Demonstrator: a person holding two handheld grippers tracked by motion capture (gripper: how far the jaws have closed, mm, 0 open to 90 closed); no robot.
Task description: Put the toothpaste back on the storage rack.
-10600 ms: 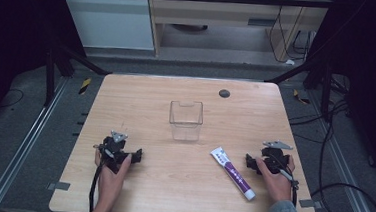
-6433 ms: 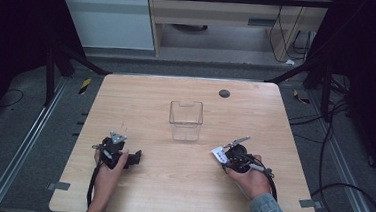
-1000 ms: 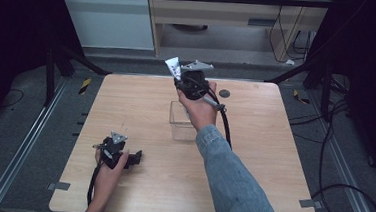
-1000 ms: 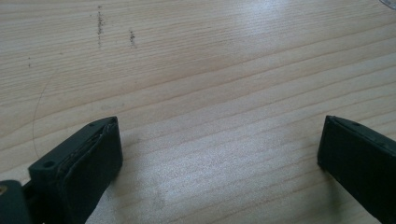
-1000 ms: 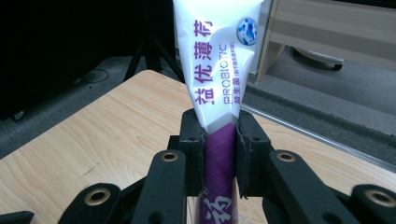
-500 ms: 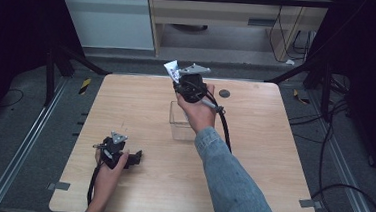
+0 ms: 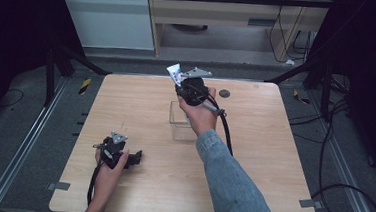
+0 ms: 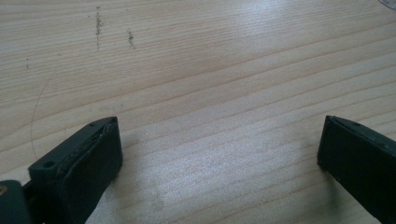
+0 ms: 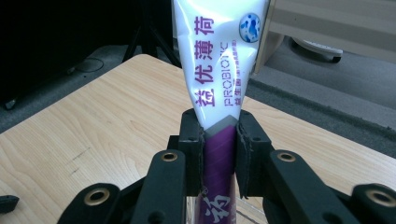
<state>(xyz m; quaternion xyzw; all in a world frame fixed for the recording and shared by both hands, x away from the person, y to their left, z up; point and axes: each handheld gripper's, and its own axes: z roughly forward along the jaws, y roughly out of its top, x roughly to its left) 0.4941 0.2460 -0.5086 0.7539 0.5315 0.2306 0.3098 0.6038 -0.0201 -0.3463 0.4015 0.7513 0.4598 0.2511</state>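
My right gripper (image 7: 183, 85) is raised over the clear plastic box (image 7: 179, 128) at the table's middle and is shut on a white and purple toothpaste tube (image 7: 174, 73). In the right gripper view the tube (image 9: 219, 60) stands upright between the jaws, which clamp its purple part, its flat crimped end up. My left gripper (image 7: 134, 158) rests on the table near the front left, held by a hand. Its jaws stand wide apart over bare wood in the left gripper view, where the left gripper (image 8: 219, 154) holds nothing.
A small dark round disc (image 7: 224, 93) lies near the table's far right edge. The wooden table (image 7: 272, 157) is bare on its right half. Dark frame legs and cables stand around the table on the floor.
The right gripper took the toothpaste tube from the front right of the table and lifted it over the clear box. In the last second it barely shifted. The left gripper stayed put.
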